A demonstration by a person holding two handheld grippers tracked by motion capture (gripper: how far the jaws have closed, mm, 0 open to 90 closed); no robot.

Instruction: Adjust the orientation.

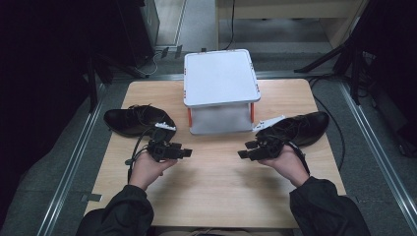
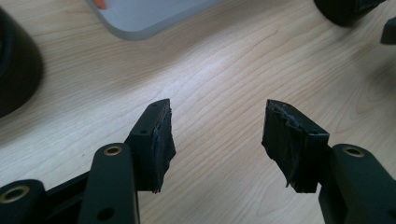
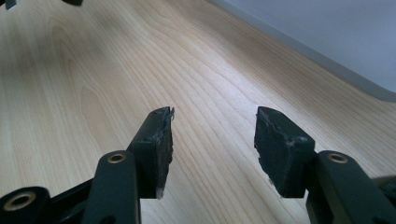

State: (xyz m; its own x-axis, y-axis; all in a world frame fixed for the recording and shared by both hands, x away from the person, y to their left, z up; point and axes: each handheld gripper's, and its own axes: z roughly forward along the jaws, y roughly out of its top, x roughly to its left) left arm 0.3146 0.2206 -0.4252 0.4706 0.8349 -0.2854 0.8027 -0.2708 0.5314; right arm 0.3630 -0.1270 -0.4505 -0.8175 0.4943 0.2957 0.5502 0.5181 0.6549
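Note:
Two black leather lace-up shoes lie on the wooden table [image 1: 216, 187]: one shoe [image 1: 135, 120] at the left, the other shoe [image 1: 300, 129] at the right. Between them stands a white box [image 1: 220, 78] with orange clips. My left gripper [image 1: 186, 154] hovers just in front of the left shoe, pointing right, open and empty [image 2: 217, 135]. Facing it from beside the right shoe, my right gripper [image 1: 243, 150] points left, its jaws [image 3: 212, 140] wide apart over bare wood. The left shoe's dark edge [image 2: 16, 74] and the box's corner [image 2: 140, 16] appear in the left gripper view.
The box's grey-white wall [image 3: 336, 42] runs along the upper right of the right gripper view. Metal rails [image 1: 74, 157] border the table on both sides. Dark stands and cables [image 1: 339, 54] sit on the floor beyond the far edge.

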